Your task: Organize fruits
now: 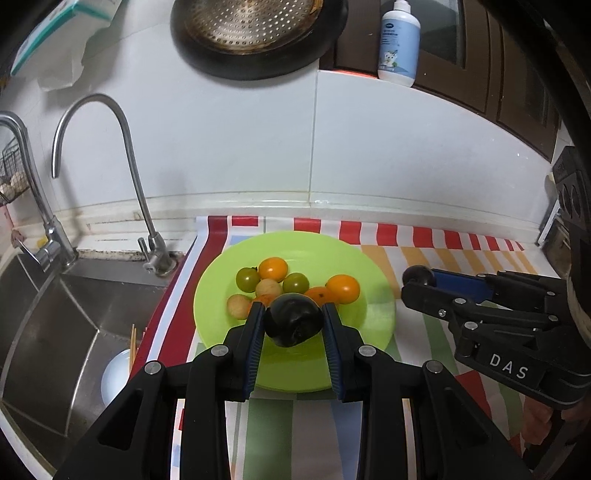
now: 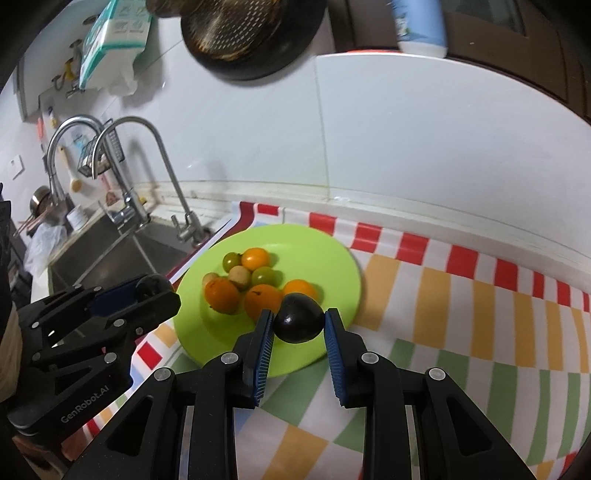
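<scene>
A lime green plate [image 1: 354, 258] [image 2: 332, 254] sits on a striped cloth and holds several small orange, green and pale yellow fruits [image 1: 273, 267] [image 2: 255, 257]. My left gripper [image 1: 293, 317] is shut on a dark purple fruit [image 1: 293, 324] above the plate's near part; it also shows at the left of the right wrist view [image 2: 153, 290]. My right gripper [image 2: 299, 321] is shut on another dark purple fruit [image 2: 299, 318] over the plate's near right rim. In the left wrist view that gripper [image 1: 419, 278] hovers right of the plate with its dark fruit [image 1: 417, 275].
A steel sink [image 1: 44, 317] with two taps [image 1: 110, 110] lies left of the cloth. A white bowl with chopsticks [image 1: 116, 373] sits in the sink. A strainer pan [image 1: 255, 29] and a lotion bottle [image 1: 399, 40] are on the tiled wall behind.
</scene>
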Tool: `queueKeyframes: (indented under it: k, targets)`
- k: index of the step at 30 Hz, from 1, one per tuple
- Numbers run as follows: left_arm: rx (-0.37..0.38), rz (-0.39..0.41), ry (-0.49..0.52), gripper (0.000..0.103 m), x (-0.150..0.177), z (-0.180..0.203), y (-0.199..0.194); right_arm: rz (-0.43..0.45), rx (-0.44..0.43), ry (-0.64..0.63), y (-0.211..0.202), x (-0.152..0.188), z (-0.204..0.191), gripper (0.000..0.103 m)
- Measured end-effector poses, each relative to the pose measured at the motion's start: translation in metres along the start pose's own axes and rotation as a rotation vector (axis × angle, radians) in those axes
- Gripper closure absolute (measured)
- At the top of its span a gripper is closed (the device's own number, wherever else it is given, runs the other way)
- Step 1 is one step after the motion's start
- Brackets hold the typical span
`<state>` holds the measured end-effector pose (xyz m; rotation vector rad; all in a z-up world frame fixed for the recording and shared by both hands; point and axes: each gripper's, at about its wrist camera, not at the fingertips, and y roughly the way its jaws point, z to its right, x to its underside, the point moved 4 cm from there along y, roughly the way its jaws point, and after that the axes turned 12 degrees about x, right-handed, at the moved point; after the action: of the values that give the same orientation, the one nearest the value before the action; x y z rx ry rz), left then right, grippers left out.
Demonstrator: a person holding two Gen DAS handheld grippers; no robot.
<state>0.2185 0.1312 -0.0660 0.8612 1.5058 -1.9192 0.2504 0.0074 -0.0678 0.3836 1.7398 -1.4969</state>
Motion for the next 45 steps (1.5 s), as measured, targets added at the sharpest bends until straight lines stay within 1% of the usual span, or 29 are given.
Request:
queueKeyframes:
  k: [8, 14, 19, 20, 21, 23, 25, 27, 30, 33, 35, 36, 37, 39, 40, 41, 42, 43, 45]
  targets:
    - [0.034, -0.004, 0.038, 0.072, 0.004, -0.005, 0.016, -0.018, -0.035, -0.043, 0.021, 0.001, -0.013, 0.074]
    - [0.065, -0.033, 0.053, 0.072, 0.01, -0.004, 0.035, -0.047, -0.048, -0.069, 0.039, 0.006, -0.014, 0.074]
    - [0.074, -0.056, 0.064, 0.072, 0.012, -0.005, 0.047, -0.067, -0.058, -0.07, 0.051, 0.008, -0.013, 0.074]
    - [0.071, -0.058, 0.066, 0.071, 0.012, -0.005, 0.048, -0.067, -0.059, -0.07, 0.053, 0.008, -0.013, 0.074]
    - [0.067, -0.06, 0.066, 0.066, 0.013, -0.006, 0.048, -0.066, -0.059, -0.068, 0.054, 0.008, -0.013, 0.074]
    - [0.049, -0.05, 0.06, 0.058, 0.012, -0.008, 0.046, -0.07, -0.058, -0.058, 0.056, 0.007, -0.011, 0.073]
    - [0.034, -0.04, 0.057, 0.058, 0.011, -0.008, 0.042, -0.069, -0.05, -0.043, 0.055, 0.007, -0.008, 0.071]
    - [0.018, -0.034, 0.049, 0.058, 0.01, -0.008, 0.036, -0.061, -0.042, -0.028, 0.051, 0.007, -0.004, 0.069]
    - [0.012, -0.017, 0.048, 0.058, 0.008, -0.003, 0.026, -0.045, -0.023, -0.016, 0.041, 0.006, 0.001, 0.069]
    - [0.008, 0.002, 0.041, 0.056, 0.007, 0.003, 0.013, -0.008, 0.007, -0.007, 0.021, 0.006, 0.006, 0.069]
    - [0.002, 0.015, 0.026, 0.055, 0.005, 0.006, 0.004, 0.021, 0.037, 0.004, 0.004, 0.008, 0.011, 0.065]
    - [-0.001, 0.027, 0.016, 0.053, 0.005, 0.008, -0.002, 0.036, 0.054, 0.015, -0.005, 0.008, 0.014, 0.059]
    - [-0.004, 0.042, 0.008, 0.051, 0.004, 0.011, -0.009, 0.049, 0.065, 0.024, -0.012, 0.009, 0.017, 0.057]
    - [-0.009, 0.071, 0.022, 0.042, 0.003, 0.019, -0.021, 0.072, 0.087, 0.041, -0.028, 0.01, 0.023, 0.057]
    - [-0.012, 0.086, 0.032, 0.041, 0.003, 0.023, -0.028, 0.082, 0.097, 0.051, -0.037, 0.012, 0.026, 0.057]
    - [-0.013, 0.101, 0.047, 0.038, 0.002, 0.028, -0.034, 0.09, 0.106, 0.061, -0.045, 0.013, 0.029, 0.057]
    - [-0.02, 0.115, 0.062, 0.034, 0.002, 0.033, -0.042, 0.103, 0.12, 0.072, -0.055, 0.015, 0.033, 0.054]
    - [-0.021, 0.121, 0.069, 0.032, 0.002, 0.036, -0.045, 0.113, 0.133, 0.079, -0.061, 0.016, 0.035, 0.049]
    - [-0.02, 0.131, 0.082, 0.029, 0.003, 0.045, -0.056, 0.136, 0.164, 0.095, -0.076, 0.02, 0.039, 0.047]
